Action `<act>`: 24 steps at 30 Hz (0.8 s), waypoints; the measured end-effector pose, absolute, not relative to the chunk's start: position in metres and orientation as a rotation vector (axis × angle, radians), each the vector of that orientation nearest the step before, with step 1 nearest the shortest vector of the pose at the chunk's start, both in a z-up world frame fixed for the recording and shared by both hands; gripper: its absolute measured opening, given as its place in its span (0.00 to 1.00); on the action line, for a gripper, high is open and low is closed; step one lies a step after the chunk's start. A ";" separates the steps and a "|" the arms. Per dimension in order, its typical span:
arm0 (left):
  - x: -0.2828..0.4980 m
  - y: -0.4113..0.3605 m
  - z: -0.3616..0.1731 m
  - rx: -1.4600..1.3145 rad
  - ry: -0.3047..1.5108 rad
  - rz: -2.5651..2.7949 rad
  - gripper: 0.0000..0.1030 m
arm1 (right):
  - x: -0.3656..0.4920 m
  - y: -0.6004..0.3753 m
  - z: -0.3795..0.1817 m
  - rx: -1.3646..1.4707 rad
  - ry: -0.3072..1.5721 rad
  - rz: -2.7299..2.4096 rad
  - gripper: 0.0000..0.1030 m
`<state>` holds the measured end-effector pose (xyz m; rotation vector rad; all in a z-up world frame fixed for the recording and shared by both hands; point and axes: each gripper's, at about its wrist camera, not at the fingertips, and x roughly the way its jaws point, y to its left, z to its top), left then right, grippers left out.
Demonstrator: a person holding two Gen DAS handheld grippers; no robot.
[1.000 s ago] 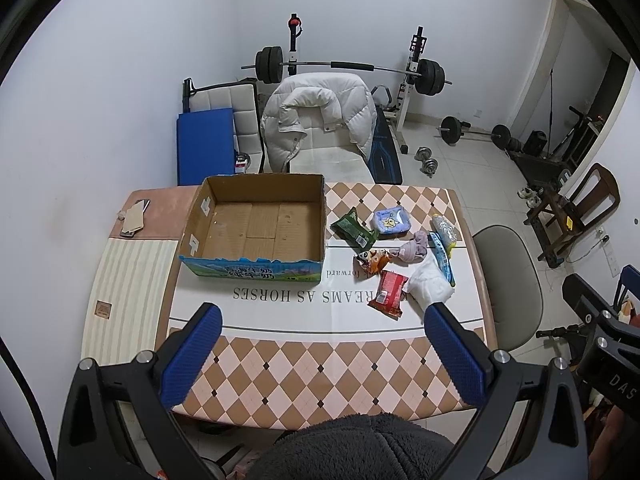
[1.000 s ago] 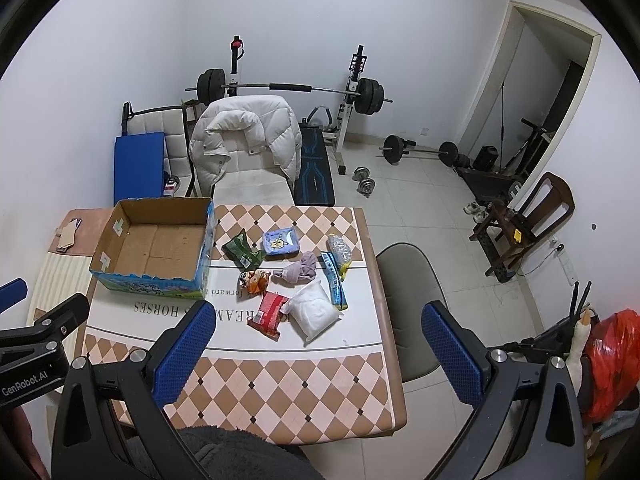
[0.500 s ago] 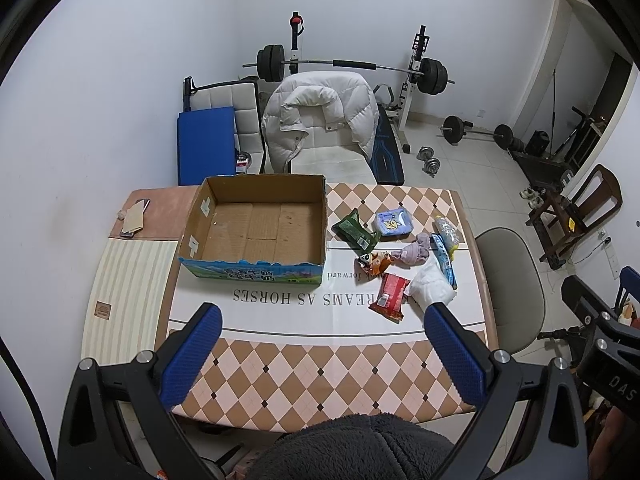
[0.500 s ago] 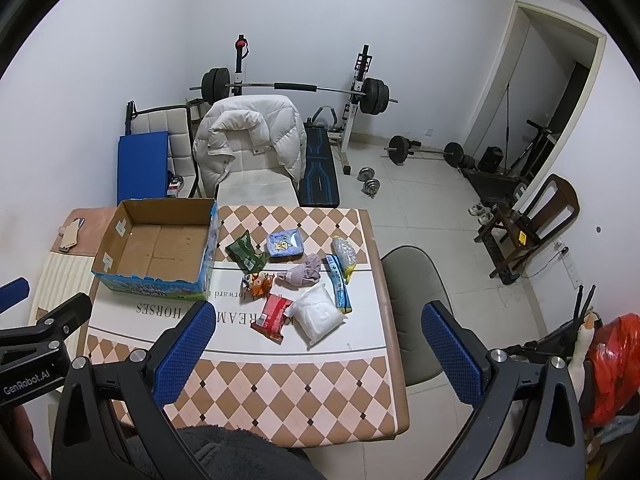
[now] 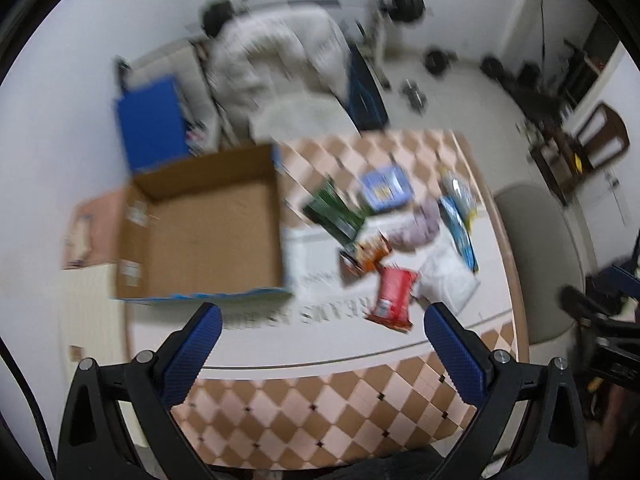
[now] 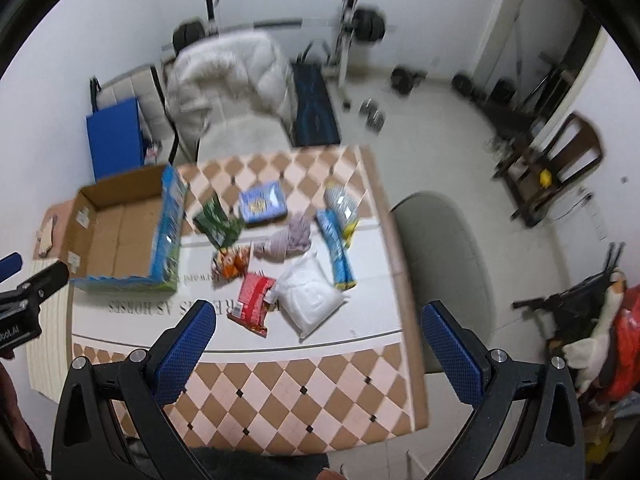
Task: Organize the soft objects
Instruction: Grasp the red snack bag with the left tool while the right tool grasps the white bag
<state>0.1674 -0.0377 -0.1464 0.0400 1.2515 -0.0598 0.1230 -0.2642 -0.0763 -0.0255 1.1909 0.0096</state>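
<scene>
An open, empty cardboard box (image 5: 208, 224) (image 6: 120, 232) sits on the left of the checkered table (image 5: 320, 408) (image 6: 304, 392). To its right lies a cluster of soft packets: a red packet (image 5: 392, 294) (image 6: 252, 296), a white bag (image 5: 448, 276) (image 6: 310, 294), a green packet (image 5: 334, 212) (image 6: 218, 222), a blue packet (image 5: 386, 190) (image 6: 262, 202), an orange packet (image 6: 232, 262), a lilac cloth (image 5: 416, 228) (image 6: 290, 238) and a long blue packet (image 6: 336, 248). My left gripper (image 5: 322, 330) and right gripper (image 6: 318, 326) are both open, empty, high above the table's near side.
A chair with a white down jacket (image 6: 228, 76) stands behind the table, a grey chair (image 6: 440, 256) at its right. A barbell rack (image 6: 352, 28), weights and a wooden chair (image 6: 568, 156) fill the room behind. A striped mat (image 5: 92, 320) lies left of the table.
Both grippers have moved forward and down toward the table, so box and packets look larger and blurred. Nothing on the table has moved; both jaws stay open.
</scene>
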 end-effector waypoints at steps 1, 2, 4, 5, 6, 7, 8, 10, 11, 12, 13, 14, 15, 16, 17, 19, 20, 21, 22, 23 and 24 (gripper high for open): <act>0.178 -0.046 -0.171 0.054 1.291 -0.068 0.98 | 0.140 -0.266 -0.102 -0.043 1.230 0.036 1.00; 0.184 -0.053 -0.183 0.071 1.313 -0.065 0.97 | 0.155 -0.267 -0.129 -0.075 1.274 0.055 1.00; 0.196 -0.067 -0.227 0.105 1.386 -0.077 0.95 | 0.182 -0.270 -0.183 -0.145 1.343 0.086 1.00; 0.199 -0.071 -0.244 0.112 1.415 -0.077 0.95 | 0.195 -0.273 -0.211 -0.178 1.373 0.105 1.00; 0.201 -0.074 -0.257 0.114 1.444 -0.078 0.95 | 0.201 -0.273 -0.231 -0.203 1.392 0.128 1.00; 0.205 -0.075 -0.269 0.118 1.476 -0.076 0.95 | 0.210 -0.272 -0.255 -0.239 1.416 0.163 1.00; 0.206 -0.077 -0.288 0.124 1.512 -0.066 0.95 | 0.216 -0.269 -0.272 -0.271 1.428 0.186 1.00; 0.208 -0.079 -0.310 0.129 1.550 -0.053 0.94 | 0.223 -0.256 -0.311 -0.371 1.456 0.280 1.00; 0.208 -0.079 -0.320 0.128 1.567 -0.050 0.94 | 0.222 -0.248 -0.324 -0.406 1.472 0.308 1.00; 0.208 -0.080 -0.328 0.131 1.575 -0.050 0.94 | 0.223 -0.240 -0.341 -0.445 1.494 0.348 1.00; 0.208 -0.081 -0.333 0.139 1.585 -0.051 0.94 | 0.224 -0.233 -0.355 -0.473 1.512 0.375 1.00; 0.208 -0.083 -0.340 0.142 1.594 -0.053 0.94 | 0.226 -0.227 -0.374 -0.499 1.541 0.395 1.00; 0.209 -0.084 -0.347 0.140 1.607 -0.055 0.94 | 0.228 -0.224 -0.389 -0.513 1.570 0.396 1.00; 0.209 -0.085 -0.351 0.136 1.616 -0.055 0.94 | 0.230 -0.224 -0.401 -0.520 1.594 0.379 1.00; 0.211 -0.086 -0.357 0.129 1.628 -0.052 0.94 | 0.232 -0.226 -0.408 -0.512 1.608 0.363 1.00; 0.217 -0.089 -0.365 0.113 1.637 -0.058 0.90 | 0.235 -0.240 -0.416 -0.396 1.654 0.320 0.91; 0.222 -0.093 -0.370 0.098 1.642 -0.068 0.90 | 0.236 -0.250 -0.417 -0.317 1.691 0.293 0.84; 0.224 -0.096 -0.372 0.089 1.642 -0.072 0.90 | 0.235 -0.260 -0.418 -0.243 1.736 0.251 0.83; 0.229 -0.102 -0.377 0.079 1.645 -0.088 0.90 | 0.235 -0.270 -0.420 -0.175 1.771 0.215 0.83; 0.233 -0.107 -0.382 0.073 1.652 -0.106 0.90 | 0.234 -0.281 -0.421 -0.095 1.786 0.196 0.83; 0.236 -0.111 -0.388 0.069 1.662 -0.120 0.90 | 0.234 -0.291 -0.422 -0.020 1.790 0.191 0.83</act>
